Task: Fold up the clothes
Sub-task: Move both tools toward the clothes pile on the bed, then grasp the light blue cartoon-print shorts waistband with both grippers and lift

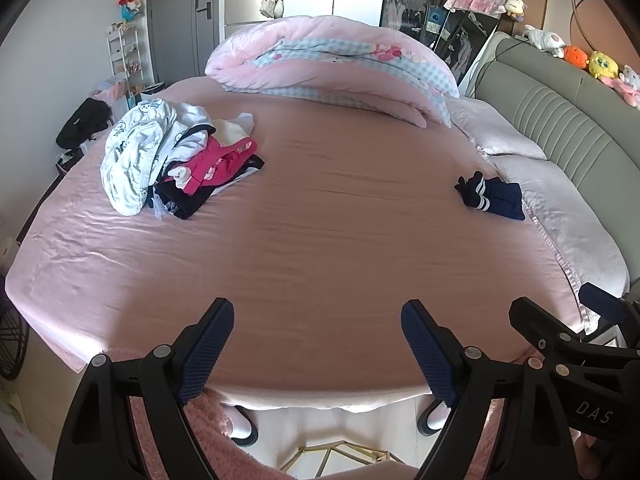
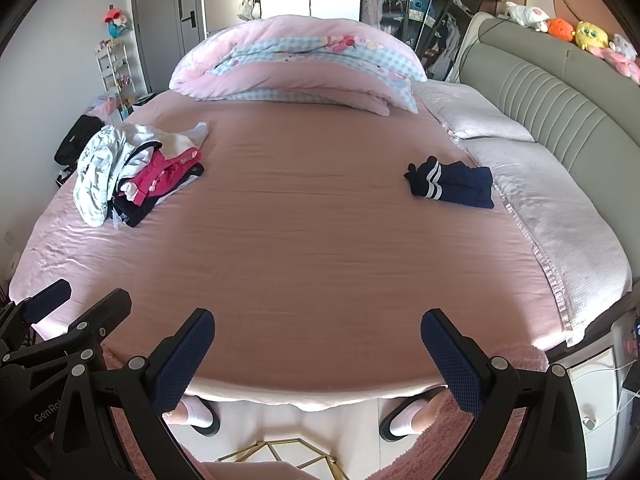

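My left gripper (image 1: 318,346) and right gripper (image 2: 318,354) both hang spread wide and hold nothing, side by side over the near edge of the pink bed (image 2: 320,248). A messy pile of white, pink and dark clothes (image 1: 168,156) sits far left. A folded navy garment with white stripes (image 2: 452,187) lies far right, beside the pale pillows (image 2: 552,216).
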`<state>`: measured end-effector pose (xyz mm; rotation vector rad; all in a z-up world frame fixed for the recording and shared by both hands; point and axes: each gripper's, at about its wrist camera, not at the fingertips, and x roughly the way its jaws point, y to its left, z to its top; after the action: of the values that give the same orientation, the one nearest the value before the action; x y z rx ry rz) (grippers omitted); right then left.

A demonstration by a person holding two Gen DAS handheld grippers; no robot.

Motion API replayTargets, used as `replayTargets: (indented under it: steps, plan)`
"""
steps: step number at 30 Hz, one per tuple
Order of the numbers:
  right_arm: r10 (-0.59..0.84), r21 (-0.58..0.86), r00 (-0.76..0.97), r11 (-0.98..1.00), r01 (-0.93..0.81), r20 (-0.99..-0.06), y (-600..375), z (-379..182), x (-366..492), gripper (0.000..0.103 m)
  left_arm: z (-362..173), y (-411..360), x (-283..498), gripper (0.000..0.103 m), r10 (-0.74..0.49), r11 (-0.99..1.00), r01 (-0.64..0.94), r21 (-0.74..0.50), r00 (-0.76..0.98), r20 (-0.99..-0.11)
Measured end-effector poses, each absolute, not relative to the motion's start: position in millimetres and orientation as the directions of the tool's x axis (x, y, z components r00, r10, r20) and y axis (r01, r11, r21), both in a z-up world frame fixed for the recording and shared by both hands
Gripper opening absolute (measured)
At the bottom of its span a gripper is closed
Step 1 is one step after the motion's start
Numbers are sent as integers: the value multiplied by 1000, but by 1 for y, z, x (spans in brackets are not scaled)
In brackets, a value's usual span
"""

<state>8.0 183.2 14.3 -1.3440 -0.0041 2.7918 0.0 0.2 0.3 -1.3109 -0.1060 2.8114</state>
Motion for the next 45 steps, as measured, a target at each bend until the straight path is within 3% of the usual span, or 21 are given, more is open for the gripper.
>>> replayTargets:
  steps: [11,17,22,32,36,39,41,45]
  plan:
    - [24,-18,-621,-1000,-16,-783,179,10,2,103,-3,-3,-3,86,84,-996,-27,-87,-633,-770]
    - [-78,-15,-646,-990,137,-759,159,21,-18,103,7,-30,-10,86,188,-980,-81,-179,-650,-736]
    - [-158,-51,-689,-961,273,-708,128,43,-49,103,13,-85,-27,86,129,-985,-4,-174,-688,-714]
    - [-306,-26,-563,-863,504,-768,6,17,-154,103,1,-228,-73,86,6,-945,214,-246,-745,-667]
    - [-372,57,-478,-831,553,-795,-44,-9,-196,102,-22,-279,-106,85,-55,-909,313,-275,-745,-665]
    - [-385,91,-455,-833,546,-803,-85,-27,-232,98,-42,-314,-133,85,-76,-861,384,-333,-745,-662]
    - [-387,89,-458,-832,547,-800,-113,-34,-254,90,-57,-335,-151,84,-81,-829,418,-371,-746,-661]
    - [-392,96,-445,-827,554,-805,-162,-45,-294,61,-84,-365,-183,80,-78,-812,432,-392,-746,-661]
